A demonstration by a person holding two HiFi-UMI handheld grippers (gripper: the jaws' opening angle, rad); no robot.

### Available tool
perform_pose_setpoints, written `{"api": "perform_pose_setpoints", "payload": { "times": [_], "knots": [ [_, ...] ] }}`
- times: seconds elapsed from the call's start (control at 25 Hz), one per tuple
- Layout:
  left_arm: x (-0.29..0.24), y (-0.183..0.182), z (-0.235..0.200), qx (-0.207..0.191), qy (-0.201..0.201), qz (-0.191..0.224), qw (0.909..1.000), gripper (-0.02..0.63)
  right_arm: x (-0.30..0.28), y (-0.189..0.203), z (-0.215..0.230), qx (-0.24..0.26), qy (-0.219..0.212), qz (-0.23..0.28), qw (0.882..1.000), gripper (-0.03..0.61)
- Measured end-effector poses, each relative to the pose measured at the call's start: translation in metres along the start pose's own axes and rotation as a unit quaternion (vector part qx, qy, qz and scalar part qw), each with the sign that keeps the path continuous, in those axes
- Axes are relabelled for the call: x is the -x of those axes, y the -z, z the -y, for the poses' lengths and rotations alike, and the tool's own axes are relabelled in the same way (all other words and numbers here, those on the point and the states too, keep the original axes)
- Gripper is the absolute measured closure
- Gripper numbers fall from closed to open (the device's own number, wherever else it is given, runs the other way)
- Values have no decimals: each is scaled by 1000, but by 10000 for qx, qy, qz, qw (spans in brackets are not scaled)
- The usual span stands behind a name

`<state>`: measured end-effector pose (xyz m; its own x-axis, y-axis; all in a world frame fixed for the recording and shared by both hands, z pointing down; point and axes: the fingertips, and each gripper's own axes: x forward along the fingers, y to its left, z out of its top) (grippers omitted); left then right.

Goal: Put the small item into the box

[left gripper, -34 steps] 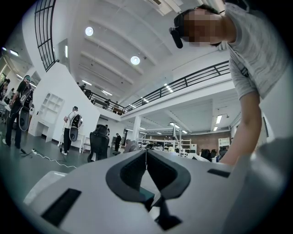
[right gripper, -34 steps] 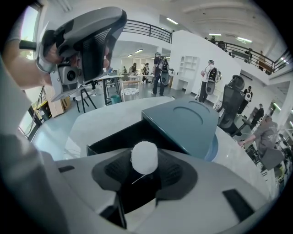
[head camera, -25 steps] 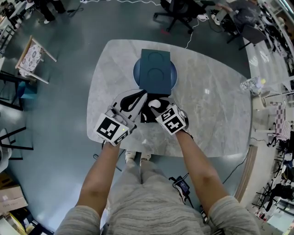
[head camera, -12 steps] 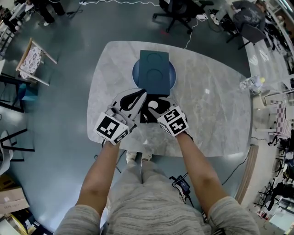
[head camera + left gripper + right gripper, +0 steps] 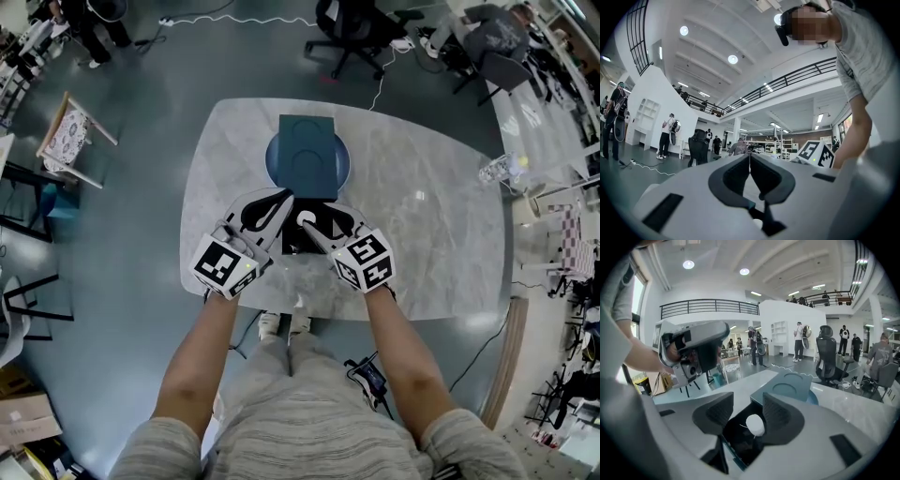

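A small white item [image 5: 755, 424] lies inside the open box [image 5: 739, 445], whose inside is black. My right gripper [image 5: 746, 405] hangs just above it. Its jaws stand wide, one on each side of the item, and are closing; the pads do not touch it. In the head view the right gripper [image 5: 317, 228] and the left gripper [image 5: 274, 208] meet over the box [image 5: 293, 246] near the table's front edge. The left gripper [image 5: 750, 157] is shut with nothing in it and points out across the room. The box's dark teal lid [image 5: 307, 155] rests on a blue plate [image 5: 273, 161] behind the box.
The grey marble table [image 5: 422, 234] ends just in front of me. A clear bottle [image 5: 503, 170] stands at its right edge. Office chairs [image 5: 352, 23] stand beyond the table and a wooden chair [image 5: 66, 127] to the left. People stand in the hall behind.
My right gripper has drawn back a little toward me and to the right. The left gripper has stayed almost where it was.
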<state>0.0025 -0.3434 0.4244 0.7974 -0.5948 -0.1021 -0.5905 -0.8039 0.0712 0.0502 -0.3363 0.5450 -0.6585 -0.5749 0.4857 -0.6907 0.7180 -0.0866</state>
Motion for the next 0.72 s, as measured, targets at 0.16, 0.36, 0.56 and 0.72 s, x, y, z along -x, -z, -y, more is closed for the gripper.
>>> {"api": "perform_pose_setpoints", "payload": {
  "times": [0.16,0.36,0.56,0.72],
  "knots": [
    [1,-13,14,-58,144,12,9999,592,27,-29,-5,96,134,462,9988,400],
    [1,-33,29,-95,202,133,9997,592,63,-65,-16,233,159,1068,9939,439],
    [3,-54,42,-246,283,187,9991,592,96,-92,-21,351,331,1473,9879,490],
    [10,-65,57,-400,388,130,9984,592,122,-103,-32,388,457,1700,9836,528]
  ]
}}
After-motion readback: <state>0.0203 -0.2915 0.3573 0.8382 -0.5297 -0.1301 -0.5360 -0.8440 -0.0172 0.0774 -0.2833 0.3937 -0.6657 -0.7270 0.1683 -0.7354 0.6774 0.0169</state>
